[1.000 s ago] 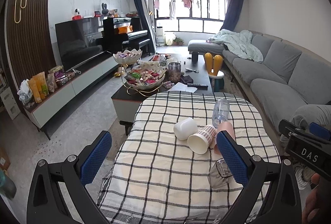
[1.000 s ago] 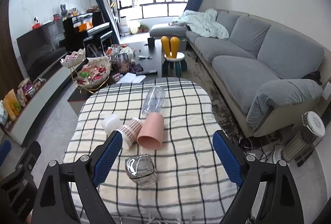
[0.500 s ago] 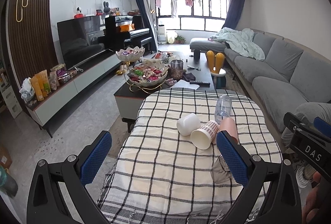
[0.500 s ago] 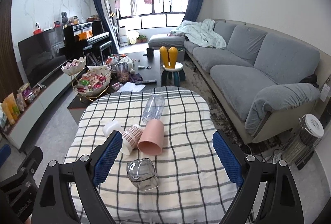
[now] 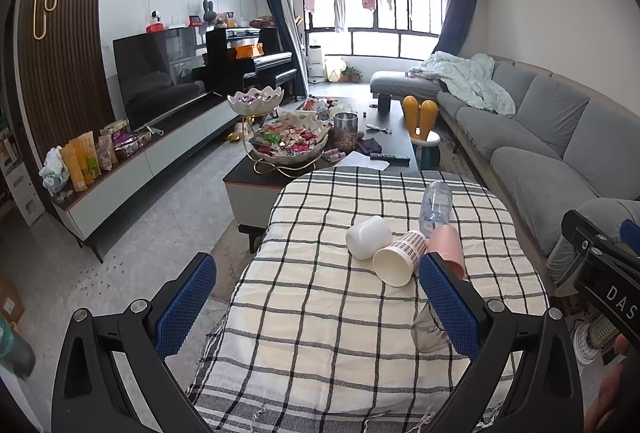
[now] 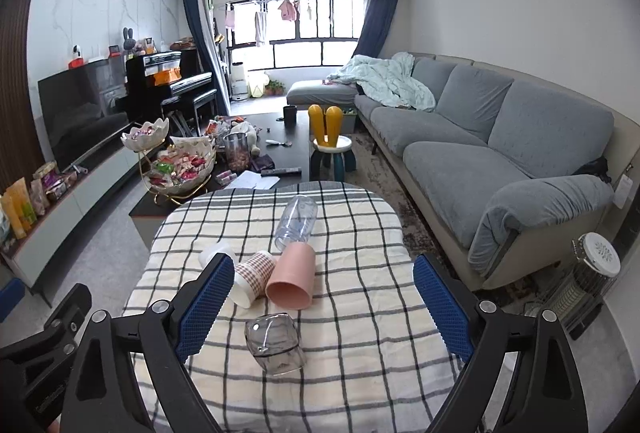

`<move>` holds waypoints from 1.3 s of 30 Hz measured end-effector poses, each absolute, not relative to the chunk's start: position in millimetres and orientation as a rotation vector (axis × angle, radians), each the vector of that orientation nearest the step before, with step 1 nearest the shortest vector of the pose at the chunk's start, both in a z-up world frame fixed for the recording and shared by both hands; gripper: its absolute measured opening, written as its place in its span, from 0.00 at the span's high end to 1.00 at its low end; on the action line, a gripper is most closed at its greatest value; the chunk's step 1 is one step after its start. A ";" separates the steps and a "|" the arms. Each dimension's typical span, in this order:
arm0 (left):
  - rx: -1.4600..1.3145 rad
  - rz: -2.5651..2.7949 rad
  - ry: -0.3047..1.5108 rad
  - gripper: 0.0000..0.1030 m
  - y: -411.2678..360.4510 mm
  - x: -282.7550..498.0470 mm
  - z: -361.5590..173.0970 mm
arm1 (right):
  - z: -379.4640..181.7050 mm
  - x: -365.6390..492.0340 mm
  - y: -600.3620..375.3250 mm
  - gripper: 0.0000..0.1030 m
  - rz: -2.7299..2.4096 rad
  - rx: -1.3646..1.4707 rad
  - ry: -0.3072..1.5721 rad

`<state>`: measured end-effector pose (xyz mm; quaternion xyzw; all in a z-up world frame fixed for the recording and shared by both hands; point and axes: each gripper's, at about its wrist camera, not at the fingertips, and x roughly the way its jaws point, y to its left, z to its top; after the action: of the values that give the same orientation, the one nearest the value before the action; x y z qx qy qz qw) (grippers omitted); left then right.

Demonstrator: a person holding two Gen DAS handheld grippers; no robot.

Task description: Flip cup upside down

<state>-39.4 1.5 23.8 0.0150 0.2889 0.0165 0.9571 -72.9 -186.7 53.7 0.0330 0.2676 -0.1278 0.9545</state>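
Observation:
Several cups lie on their sides on the checked tablecloth (image 6: 360, 313): a white cup (image 5: 368, 236), a plaid paper cup (image 5: 400, 262), a pink cup (image 6: 291, 278), a clear grey glass (image 6: 276, 343) and a clear plastic bottle (image 6: 296, 222). My right gripper (image 6: 324, 305) is open and empty, held above the near table edge with the glass and pink cup between its fingers in view. My left gripper (image 5: 316, 305) is open and empty, left of the cups; its right finger hides part of the pink cup (image 5: 450, 245) and the glass (image 5: 430, 329).
A dark coffee table (image 5: 396, 141) with candy bowls (image 5: 286, 143) stands beyond the small table. A grey sofa (image 6: 500, 137) runs along the right. A TV cabinet (image 5: 132, 161) lines the left wall. A heater (image 6: 588, 281) stands at the right.
Both grippers have drawn back and risen a little from the table, so the cups look farther away. The cups have not moved. Both grippers stay open.

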 end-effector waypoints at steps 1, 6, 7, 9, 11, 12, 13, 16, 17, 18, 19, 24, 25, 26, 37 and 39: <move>0.031 0.033 0.586 0.00 1.5 -39.4 23.9 | 54.2 -74.2 -186.7 0.11 -0.260 0.066 0.540; 0.031 0.033 0.586 0.00 1.5 -39.4 24.0 | 54.6 -75.3 -186.2 0.10 -0.262 0.064 0.535; 0.031 0.034 0.586 0.00 1.6 -39.5 23.9 | 54.7 -75.4 -186.3 0.10 -0.262 0.065 0.537; 0.031 0.034 0.584 0.00 1.9 -39.7 23.8 | 54.6 -75.3 -186.1 0.10 -0.261 0.065 0.535; 0.031 0.034 0.586 0.00 1.7 -39.4 23.7 | 54.5 -75.5 -186.1 0.10 -0.261 0.064 0.536; 0.030 0.034 0.586 0.00 1.9 -39.6 23.4 | 54.6 -75.5 -186.2 0.10 -0.262 0.064 0.535; 0.030 0.033 0.587 0.00 1.4 -39.3 24.2 | 54.8 -76.0 -185.9 0.10 -0.261 0.065 0.536; 0.030 0.035 0.586 0.00 1.5 -39.4 24.3 | 54.2 -76.2 -186.0 0.10 -0.261 0.065 0.539; 0.030 0.034 0.587 0.00 1.7 -39.4 24.1 | 53.7 -75.6 -186.3 0.10 -0.261 0.066 0.539; 0.030 0.034 0.586 0.00 1.5 -39.3 24.4 | 53.7 -75.6 -186.3 0.10 -0.261 0.065 0.540; 0.030 0.034 0.586 0.00 1.6 -39.4 24.3 | 53.6 -75.6 -186.4 0.10 -0.261 0.065 0.539; 0.029 0.032 0.589 0.00 1.7 -38.4 23.7 | 53.6 -75.5 -186.5 0.10 -0.261 0.065 0.540; 0.027 0.031 0.592 0.00 1.7 -37.6 22.5 | 53.6 -75.3 -186.7 0.10 -0.261 0.065 0.540; 0.026 0.031 0.595 0.00 1.9 -37.5 21.4 | 53.6 -75.6 -186.6 0.10 -0.261 0.066 0.540; 0.026 0.030 0.594 0.00 0.8 -36.4 20.5 | 54.0 -75.0 -186.9 0.10 -0.261 0.067 0.541; 0.027 0.031 0.593 0.00 0.8 -36.5 19.9 | 54.1 -75.5 -187.1 0.10 -0.261 0.067 0.541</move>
<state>-36.5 0.8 19.9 0.0135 0.2920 0.0152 0.9562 -75.5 -187.1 54.1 0.0331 0.2663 -0.1287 0.9547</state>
